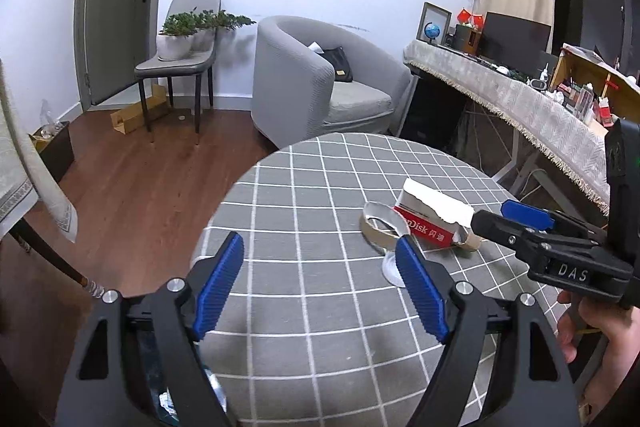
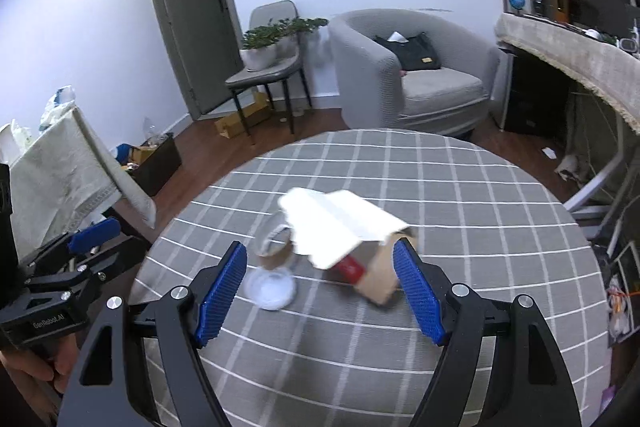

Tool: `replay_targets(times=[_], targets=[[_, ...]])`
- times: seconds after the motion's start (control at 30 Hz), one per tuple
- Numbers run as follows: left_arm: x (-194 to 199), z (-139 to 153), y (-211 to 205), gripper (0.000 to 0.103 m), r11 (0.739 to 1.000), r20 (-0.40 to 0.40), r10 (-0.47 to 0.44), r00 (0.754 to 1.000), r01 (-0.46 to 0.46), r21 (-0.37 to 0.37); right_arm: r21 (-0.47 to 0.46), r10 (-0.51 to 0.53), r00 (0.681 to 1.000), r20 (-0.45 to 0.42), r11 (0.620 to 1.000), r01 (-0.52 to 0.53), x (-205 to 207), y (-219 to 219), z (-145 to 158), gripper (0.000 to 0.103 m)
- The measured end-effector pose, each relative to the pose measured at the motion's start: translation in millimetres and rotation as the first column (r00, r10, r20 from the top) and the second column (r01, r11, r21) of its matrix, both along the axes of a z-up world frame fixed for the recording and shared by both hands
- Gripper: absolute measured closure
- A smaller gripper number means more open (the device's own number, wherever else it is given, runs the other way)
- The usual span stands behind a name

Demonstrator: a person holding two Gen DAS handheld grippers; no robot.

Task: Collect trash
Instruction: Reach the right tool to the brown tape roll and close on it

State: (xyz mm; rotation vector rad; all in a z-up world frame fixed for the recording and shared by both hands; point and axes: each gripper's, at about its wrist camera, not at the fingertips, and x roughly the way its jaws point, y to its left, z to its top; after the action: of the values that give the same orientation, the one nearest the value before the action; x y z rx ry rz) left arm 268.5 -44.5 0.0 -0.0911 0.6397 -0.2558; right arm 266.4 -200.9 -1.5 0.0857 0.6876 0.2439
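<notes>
A torn red and white SanDisk carton (image 1: 430,221) lies on the round table with a grey checked cloth (image 1: 304,211). Beside it sit a brown tape roll core (image 1: 378,223) and a clear plastic lid (image 1: 390,269). In the right wrist view the carton (image 2: 352,239), the tape roll core (image 2: 276,247) and the lid (image 2: 270,289) lie just ahead of the fingers. My left gripper (image 1: 320,285) is open and empty over the cloth. My right gripper (image 2: 320,291) is open and empty, its fingers either side of the carton; it also shows in the left wrist view (image 1: 516,217).
A dark bin with trash (image 2: 154,163) stands on the wooden floor at left, beside a cloth-covered table (image 2: 60,179). A grey armchair (image 1: 320,79), a chair with plants (image 1: 180,59) and a long cluttered desk (image 1: 520,95) stand beyond the round table.
</notes>
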Motion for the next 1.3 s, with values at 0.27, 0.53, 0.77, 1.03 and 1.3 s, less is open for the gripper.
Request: replay_targets(times=[0.27,0.53,0.77,1.03,1.3], targets=[[12.3,-9.0,-24.4,0.022,1.000,-0.014,-0.021,1.000,0.021,0.006,0.051,0.001,0.996,-0.085,0.999,0.003,11.7,-22.1,-23.2,0.034],[25.3,-20.4,-46.3,0.021,0.998,-0.063,-0.047,0.997,0.050,0.038,0.084,0.036,0.988,-0.151,0.996,-0.024,27.1,-27.2,-37.2,0.048],[34.9,-28.0,-59.4,0.021,0.996,-0.083,-0.075,0.994,0.079,0.050,0.089,0.077,0.984,-0.163,0.994,-0.063,34.1,-21.9,-40.7,0.061],[46.5,-35.5,-71.8,0.022,0.995,-0.103,-0.072,0.992,0.078,0.056,0.069,0.079,0.984,-0.159,0.995,-0.069,33.3,-28.9,-40.7,0.082],[57.2,-38.6,-81.4,0.028,0.997,-0.130,-0.053,0.990,0.059,0.042,0.092,0.100,0.984,-0.148,0.992,-0.087,27.0,-45.7,-39.3,0.082]])
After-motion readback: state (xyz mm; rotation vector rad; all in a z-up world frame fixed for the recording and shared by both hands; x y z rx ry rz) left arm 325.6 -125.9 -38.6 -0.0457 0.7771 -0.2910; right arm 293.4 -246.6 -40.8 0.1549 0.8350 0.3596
